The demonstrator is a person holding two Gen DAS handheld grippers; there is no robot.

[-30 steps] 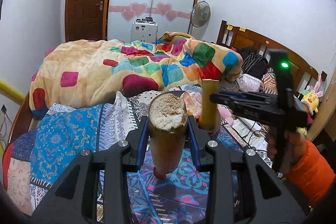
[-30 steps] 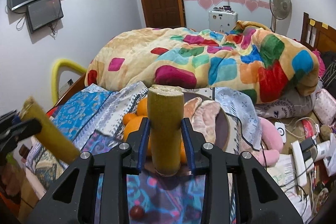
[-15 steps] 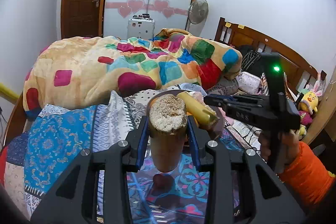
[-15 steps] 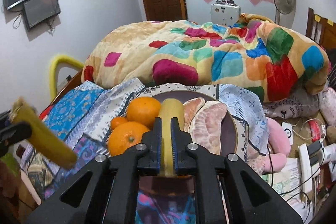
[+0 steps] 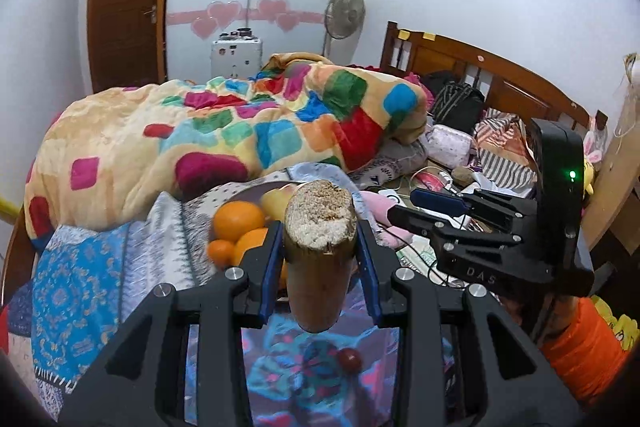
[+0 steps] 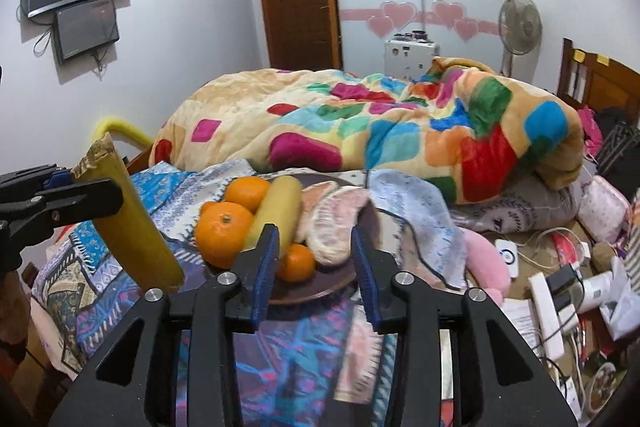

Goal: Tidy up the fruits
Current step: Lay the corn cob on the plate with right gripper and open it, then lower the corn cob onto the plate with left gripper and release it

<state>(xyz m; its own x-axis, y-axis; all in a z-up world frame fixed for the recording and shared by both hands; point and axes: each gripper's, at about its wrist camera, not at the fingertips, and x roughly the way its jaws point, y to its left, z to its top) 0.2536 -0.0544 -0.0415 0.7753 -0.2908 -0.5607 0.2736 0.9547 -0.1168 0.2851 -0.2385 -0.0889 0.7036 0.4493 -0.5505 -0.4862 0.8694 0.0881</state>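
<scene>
My left gripper (image 5: 320, 255) is shut on a yellow-green sugarcane piece (image 5: 318, 267) with a pale fibrous cut end, held above the patterned cloth; it also shows at the left of the right wrist view (image 6: 132, 227). My right gripper (image 6: 314, 259) is open and empty, just in front of a dark round plate (image 6: 320, 291). On the plate lie a second sugarcane piece (image 6: 276, 211), three oranges (image 6: 224, 227) and pomelo segments (image 6: 336, 219). The right gripper also shows in the left wrist view (image 5: 424, 205), to the right of the plate.
A small red fruit (image 5: 349, 360) lies on the patterned cloth (image 5: 80, 291) below my left gripper. A colourful quilt (image 6: 380, 131) is heaped on the bed behind. Cables, boxes and soft toys (image 6: 560, 287) clutter the right side.
My right gripper has laid its sugarcane piece on the plate, opened, and drawn back empty. My left gripper still holds its piece and has shifted slightly.
</scene>
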